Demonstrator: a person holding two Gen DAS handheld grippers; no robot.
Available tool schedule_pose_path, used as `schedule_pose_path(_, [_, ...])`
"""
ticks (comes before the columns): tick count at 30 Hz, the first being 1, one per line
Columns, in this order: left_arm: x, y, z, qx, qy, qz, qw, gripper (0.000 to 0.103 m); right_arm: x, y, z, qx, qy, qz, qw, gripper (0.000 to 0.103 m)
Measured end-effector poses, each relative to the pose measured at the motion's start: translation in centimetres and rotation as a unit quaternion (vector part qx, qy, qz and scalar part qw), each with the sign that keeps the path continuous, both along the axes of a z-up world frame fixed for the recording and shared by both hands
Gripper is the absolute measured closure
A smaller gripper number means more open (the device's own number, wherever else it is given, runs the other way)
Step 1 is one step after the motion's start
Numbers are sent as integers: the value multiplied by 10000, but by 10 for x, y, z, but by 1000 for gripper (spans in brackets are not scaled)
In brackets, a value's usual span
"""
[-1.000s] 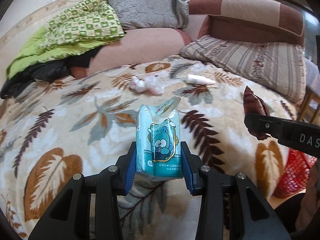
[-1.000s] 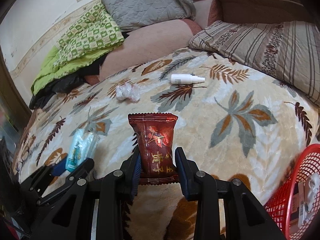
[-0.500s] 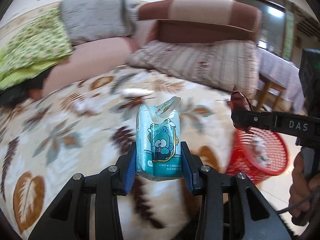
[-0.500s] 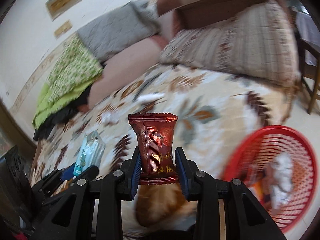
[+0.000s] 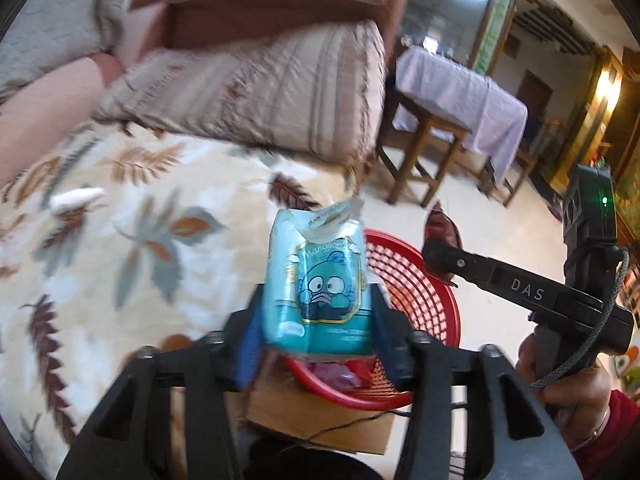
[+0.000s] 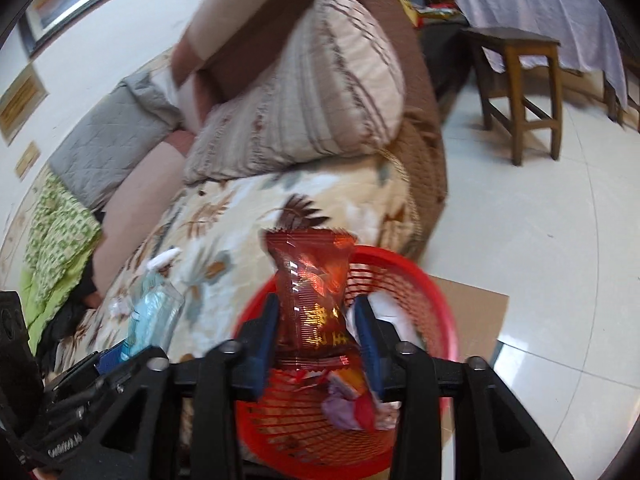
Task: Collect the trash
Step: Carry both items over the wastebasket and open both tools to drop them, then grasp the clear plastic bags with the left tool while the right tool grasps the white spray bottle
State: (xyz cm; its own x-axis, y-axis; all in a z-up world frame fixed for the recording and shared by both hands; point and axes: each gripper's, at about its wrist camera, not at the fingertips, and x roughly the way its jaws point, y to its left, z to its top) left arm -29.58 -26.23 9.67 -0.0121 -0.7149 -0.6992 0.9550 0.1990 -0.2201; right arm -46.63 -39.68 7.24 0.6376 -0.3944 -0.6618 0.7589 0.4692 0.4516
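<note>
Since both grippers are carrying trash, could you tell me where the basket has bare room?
The red basket is bare along its far mesh wall. Wrappers crowd its near floor. The red snack packet and blue tissue pack hang over it.

Two claws, two packets (image 5: 320,292) (image 6: 312,288), one red basket (image 6: 404,280).

White capital letters "DAS" stand on the side of the black two-finger right gripper (image 5: 440,254), which reaches in from four o'clock in the left wrist view. The teal plastic tissue pack with a blue cartoon fish-face (image 5: 320,288), at the centre of that view, bears an arched word above the face that is too blurred to spell out, and the small print along its lower edge is unreadable too. Gold characters on the dark red foil snack wrapper (image 6: 312,276) cannot be read.
</note>
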Motion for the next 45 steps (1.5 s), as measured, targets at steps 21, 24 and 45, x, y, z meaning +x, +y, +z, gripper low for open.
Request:
schedule_pose_path(21, [128, 131, -7, 146, 95, 1985, 9799, 40, 143, 81, 24, -323, -14, 2013, 9790, 44])
schedule_pose_path(24, [169, 155, -7, 207, 166, 2545, 9667, 40, 169, 93, 28, -322, -25, 2287, 9730, 43])
schedule_pose_path(45, [425, 126, -83, 387, 2184, 4837, 8467, 40, 277, 45, 35, -611, 297, 2801, 9576, 37])
